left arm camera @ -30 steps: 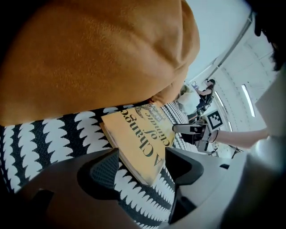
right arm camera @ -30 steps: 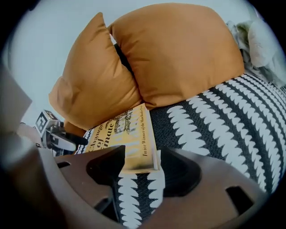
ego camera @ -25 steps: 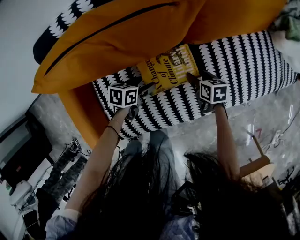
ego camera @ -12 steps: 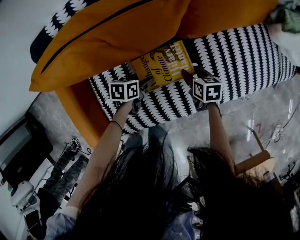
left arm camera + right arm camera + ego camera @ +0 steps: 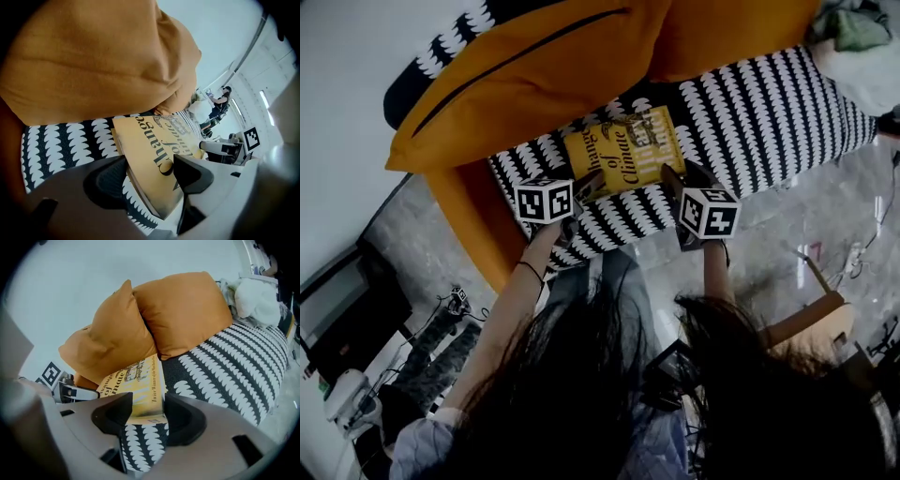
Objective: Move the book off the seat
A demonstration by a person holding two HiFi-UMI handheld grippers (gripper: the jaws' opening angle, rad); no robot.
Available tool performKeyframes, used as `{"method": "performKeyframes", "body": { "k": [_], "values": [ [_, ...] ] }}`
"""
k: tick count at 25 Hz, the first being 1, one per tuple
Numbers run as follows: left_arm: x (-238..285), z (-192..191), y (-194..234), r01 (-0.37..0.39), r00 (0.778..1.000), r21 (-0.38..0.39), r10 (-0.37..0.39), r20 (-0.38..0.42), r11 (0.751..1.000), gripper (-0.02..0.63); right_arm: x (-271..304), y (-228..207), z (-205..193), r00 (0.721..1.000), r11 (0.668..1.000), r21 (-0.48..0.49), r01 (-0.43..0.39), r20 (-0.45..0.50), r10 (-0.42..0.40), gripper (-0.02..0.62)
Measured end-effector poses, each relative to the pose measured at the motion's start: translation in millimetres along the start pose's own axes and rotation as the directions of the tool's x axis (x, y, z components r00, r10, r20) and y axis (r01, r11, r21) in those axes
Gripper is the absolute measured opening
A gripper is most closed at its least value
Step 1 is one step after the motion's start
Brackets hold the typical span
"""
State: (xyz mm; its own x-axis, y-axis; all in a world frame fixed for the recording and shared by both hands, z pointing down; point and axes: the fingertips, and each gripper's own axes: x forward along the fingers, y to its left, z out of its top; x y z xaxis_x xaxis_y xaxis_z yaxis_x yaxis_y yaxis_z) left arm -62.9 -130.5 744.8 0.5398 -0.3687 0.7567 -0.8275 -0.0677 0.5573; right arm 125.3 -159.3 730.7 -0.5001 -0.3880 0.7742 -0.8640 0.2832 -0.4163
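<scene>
1. The sofa seat (image 5: 750, 103), covered in a black-and-white scalloped print, carries everything. It ends on the left in a plain orange side panel (image 5: 464, 216), with grey marbled floor (image 5: 787, 244) below its front edge.
2. Two orange cushions lean on the backrest. The large cushion (image 5: 534, 75) sags forward over the seat and the second cushion (image 5: 722, 33) sits beside it. Where they meet, their lower edges press close to the book's far end, so I judge that pulling the book toward the seat front is easier than lifting it straight up.
3. A heap of white and green cloth (image 5: 853, 37) lies at the seat's far right, well apart from the book and not in the way.
4. The yellow book (image 5: 623, 150) lies cover-up on the seat, its near edge toward the person. Both near corners are free, which is probably why it is approached from both sides.
5. The left hand-held gripper (image 5: 581, 187) has its jaws apart around the book's near left corner, one jaw beneath the page edge and one over the cover. I see no firm squeeze, so it reads as released.
6. The right hand-held gripper (image 5: 675, 178) has its jaws parted at the spine-side corner, with bare seat print showing between them. It holds nothing yet
</scene>
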Motion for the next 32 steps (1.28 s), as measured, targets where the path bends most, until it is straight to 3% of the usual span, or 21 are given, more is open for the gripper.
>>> {"method": "performKeyframes", "body": {
  "k": [11, 15, 23, 32],
  "values": [
    [-91, 17, -46, 0.050, 0.996, 0.164, -0.061, 0.066, 0.985, 0.319, -92, 66, 0, 0.990, 0.997, 0.056, 0.057, 0.123, -0.063, 0.222],
    [-133, 14, -66, 0.066, 0.993, 0.187, -0.083, 0.086, 0.980, 0.319, -130, 96, -5, 0.987, 0.995, 0.073, 0.068, 0.141, -0.078, 0.222],
    [-199, 27, -109, 0.092, 0.987, 0.316, -0.127, 0.094, 0.944, 0.318, -199, 139, 7, 0.975, 0.993, 0.073, 0.090, 0.198, -0.102, 0.218],
    [-261, 36, -136, 0.102, 0.972, 0.337, -0.167, 0.168, 0.936, 0.318, -253, 183, 28, 0.947, 0.991, 0.046, 0.122, 0.293, -0.130, 0.218]
  ]
}}
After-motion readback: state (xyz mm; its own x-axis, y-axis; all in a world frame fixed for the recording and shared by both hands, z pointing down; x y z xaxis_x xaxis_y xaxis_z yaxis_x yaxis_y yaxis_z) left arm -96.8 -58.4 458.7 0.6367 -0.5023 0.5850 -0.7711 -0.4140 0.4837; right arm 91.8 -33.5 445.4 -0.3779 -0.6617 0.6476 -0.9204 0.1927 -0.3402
